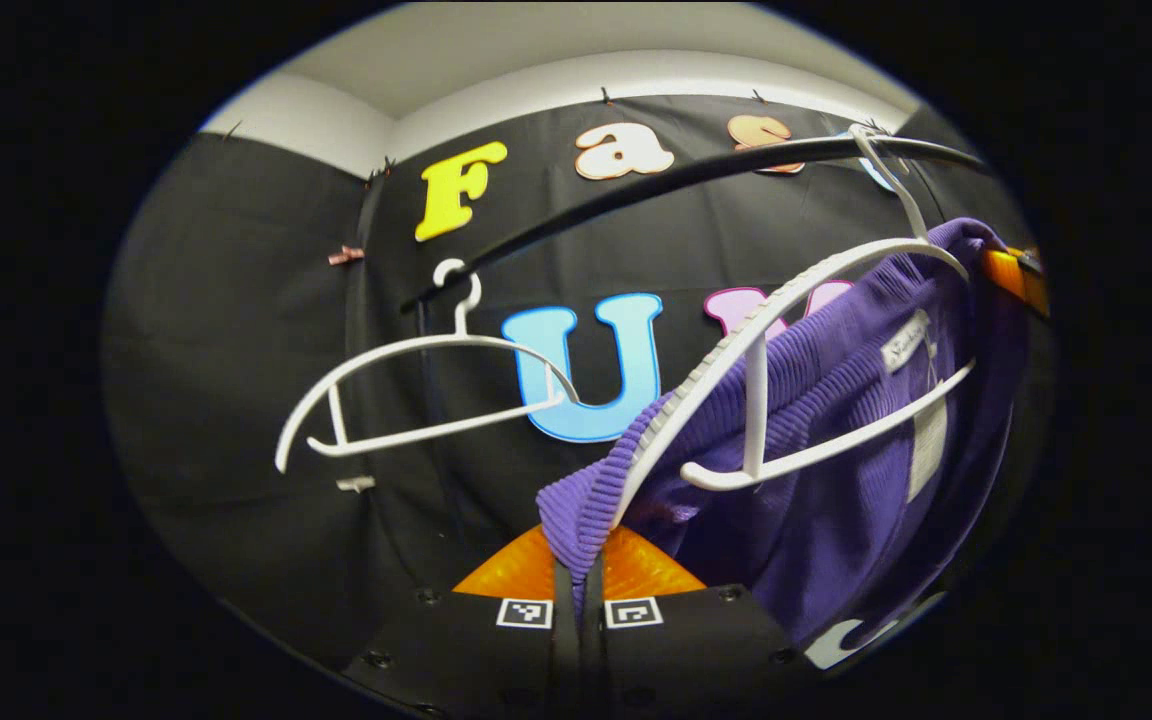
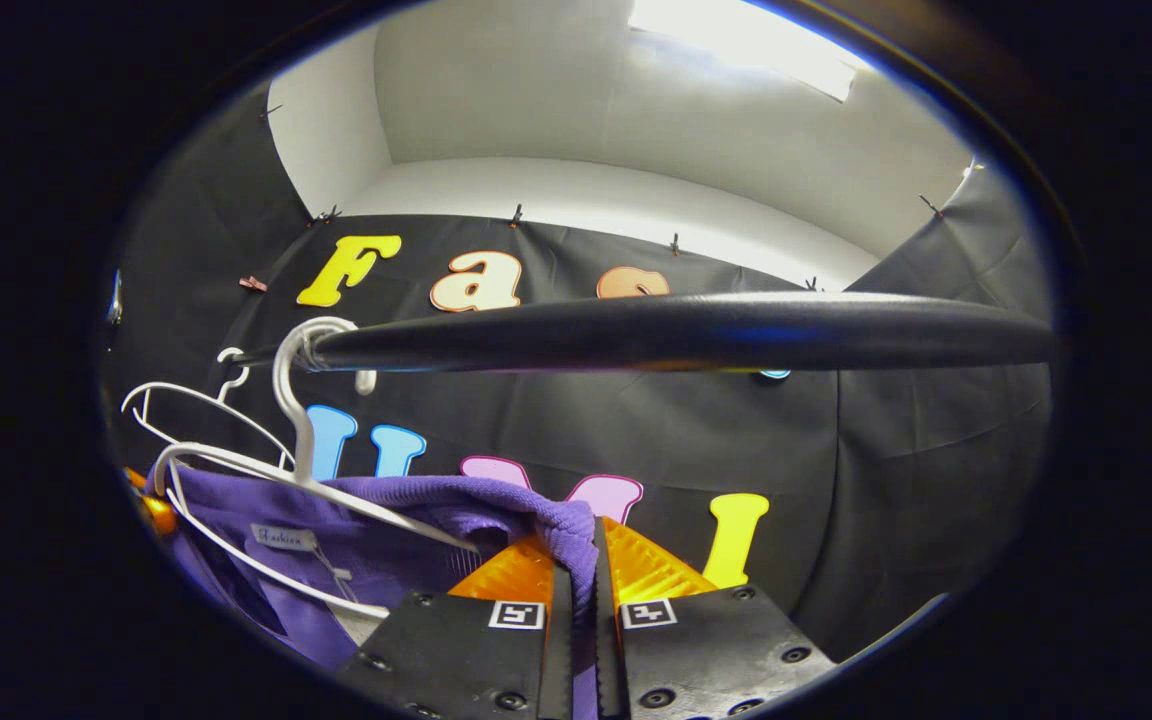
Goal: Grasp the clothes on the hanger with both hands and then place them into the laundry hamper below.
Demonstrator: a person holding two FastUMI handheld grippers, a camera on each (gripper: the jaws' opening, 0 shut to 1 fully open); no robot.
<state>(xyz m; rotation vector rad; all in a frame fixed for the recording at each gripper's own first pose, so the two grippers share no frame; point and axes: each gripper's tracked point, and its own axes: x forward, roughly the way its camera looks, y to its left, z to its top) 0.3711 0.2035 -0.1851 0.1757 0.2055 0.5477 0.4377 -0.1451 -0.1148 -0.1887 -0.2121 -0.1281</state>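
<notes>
Both grippers are clamped on the purple knit sweater (image 1: 836, 420), one at each shoulder. In the left gripper view the left gripper (image 1: 579, 585) has both fingers closed on a ribbed fold at the shoulder edge, just under the end of the white hanger (image 1: 756, 330). In the right gripper view the right gripper (image 2: 584, 590) pinches the opposite ribbed shoulder, fabric squeezed between the fingers.

The sweater hangs on the hanger, whose hook sits over the black rail (image 2: 676, 335). An empty white hanger (image 1: 416, 390) is further along the same rail. The neck tag (image 1: 904, 342) faces the left gripper, so the collar is open toward it.

Handling: soft, stretchy rib knit, light, no stiffness at all, will droop and elongate once off the hanger. Not fragile, but the knit can snag on the hanger's ridged shoulders (the anti-slip ribs on the arm look grippy). The shoulder seams are the right hold, thick enough to pinch. How deep the fabric sits in the right gripper's fingers is hard to judge, probably only the edge, so it may slip under a tug.

The next move likely needs each shoulder lifted outward off the hanger ends, then lowered to the hamper.
</notes>
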